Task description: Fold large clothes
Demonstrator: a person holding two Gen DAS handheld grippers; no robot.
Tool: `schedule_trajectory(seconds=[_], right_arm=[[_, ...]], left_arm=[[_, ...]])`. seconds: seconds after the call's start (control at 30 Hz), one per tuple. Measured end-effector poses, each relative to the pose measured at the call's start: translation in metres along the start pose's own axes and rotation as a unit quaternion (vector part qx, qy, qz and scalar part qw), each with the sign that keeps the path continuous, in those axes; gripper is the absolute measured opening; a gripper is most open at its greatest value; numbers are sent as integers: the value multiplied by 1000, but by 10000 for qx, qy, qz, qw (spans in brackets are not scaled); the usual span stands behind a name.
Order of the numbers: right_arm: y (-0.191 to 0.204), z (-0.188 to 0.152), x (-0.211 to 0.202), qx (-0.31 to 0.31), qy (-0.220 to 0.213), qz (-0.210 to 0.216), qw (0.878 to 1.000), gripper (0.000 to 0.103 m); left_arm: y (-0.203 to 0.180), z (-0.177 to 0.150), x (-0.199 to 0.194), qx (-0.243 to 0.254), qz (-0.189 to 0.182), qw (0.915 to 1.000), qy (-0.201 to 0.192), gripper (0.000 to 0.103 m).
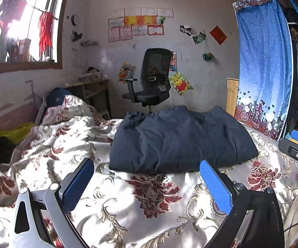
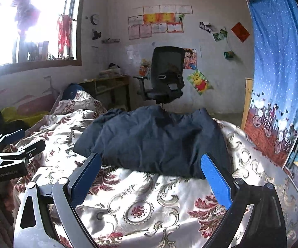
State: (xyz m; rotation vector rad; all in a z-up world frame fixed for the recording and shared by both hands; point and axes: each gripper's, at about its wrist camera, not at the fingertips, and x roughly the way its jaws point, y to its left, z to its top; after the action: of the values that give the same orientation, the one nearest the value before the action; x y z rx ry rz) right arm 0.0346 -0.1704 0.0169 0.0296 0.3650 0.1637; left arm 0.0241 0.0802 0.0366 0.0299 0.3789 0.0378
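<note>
On the floral bedspread [image 1: 153, 198] ahead of us lies the navy garment [image 1: 180, 140], already bundled. Our left gripper [image 1: 147, 177] and right gripper [image 2: 151, 173] hover empty, fingers spread; we should check its edges align, then pinch both near corners evenly.

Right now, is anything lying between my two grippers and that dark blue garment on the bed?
Nothing visible does. Only bare floral bedspread lies between the open left gripper and the navy garment, and the same holds for the open right gripper. The rumpled quilt sits off to the left.
</note>
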Motion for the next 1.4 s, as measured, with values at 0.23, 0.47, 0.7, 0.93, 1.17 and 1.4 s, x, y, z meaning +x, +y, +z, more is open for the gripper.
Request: schedule_trajectory(seconds=[0.23,0.47,0.7,0.93,1.17,1.4], right_arm=[[-5,-13,12,3,126,-58,9999,95],[-6,-22,18,-10,142,-282,9995,101],[-8,-23,22,66,209,-285,9994,101],[-7,-25,24,76,246,-289,9993,102],[-5,-27,26,53,299,-280,9991,102],[-5,-27,25,54,298,-279,9992,102]], left_arm=[[1,-12,14,-187,-58,9993,325,103],[4,-21,23,-275,-62,9978,599,103],[-2,-24,24,-106,-29,9978,652,103],[-4,-23,22,-21,-17,9981,610,103],[-4,-24,21,-21,-20,9981,613,103],[-5,-23,21,20,-2,9982,594,103]])
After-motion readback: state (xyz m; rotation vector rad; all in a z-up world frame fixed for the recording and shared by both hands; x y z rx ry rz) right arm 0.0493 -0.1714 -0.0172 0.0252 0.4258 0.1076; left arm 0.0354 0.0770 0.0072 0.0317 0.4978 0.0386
